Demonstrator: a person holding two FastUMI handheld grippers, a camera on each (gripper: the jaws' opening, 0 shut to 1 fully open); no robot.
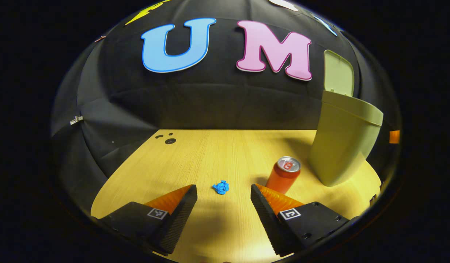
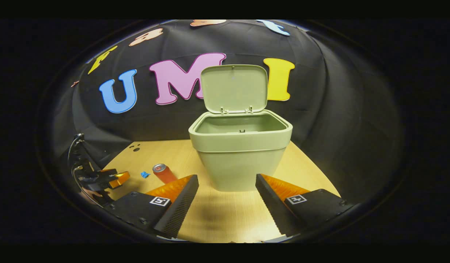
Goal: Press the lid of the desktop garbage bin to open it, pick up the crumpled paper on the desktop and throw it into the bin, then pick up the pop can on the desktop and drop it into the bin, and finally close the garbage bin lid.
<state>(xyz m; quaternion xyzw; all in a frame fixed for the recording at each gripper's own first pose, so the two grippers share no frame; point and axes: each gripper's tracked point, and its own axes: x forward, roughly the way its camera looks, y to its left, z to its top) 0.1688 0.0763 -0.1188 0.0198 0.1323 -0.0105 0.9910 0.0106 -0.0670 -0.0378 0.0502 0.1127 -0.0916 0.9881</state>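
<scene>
A pale green desktop bin (image 2: 241, 153) stands on the wooden table with its lid (image 2: 234, 87) raised upright; its inside looks bare. The left gripper view has the same bin (image 1: 341, 142) at the right. A small blue crumpled paper (image 1: 220, 187) lies on the table just ahead of my open left gripper (image 1: 223, 195), between its fingers' line. A red pop can (image 1: 284, 174) stands upright beside the right-hand finger, near the bin. My right gripper (image 2: 226, 184) is open, facing the bin's front, nothing between its fingers. The right gripper view also has the can (image 2: 164, 173), the paper (image 2: 144, 174) and the left gripper (image 2: 108, 179) at far left.
The wooden table (image 1: 210, 153) has small dark holes (image 1: 169, 140) near its far left corner. Black cloth walls close the booth behind and at both sides. The bin stands near the table's back right.
</scene>
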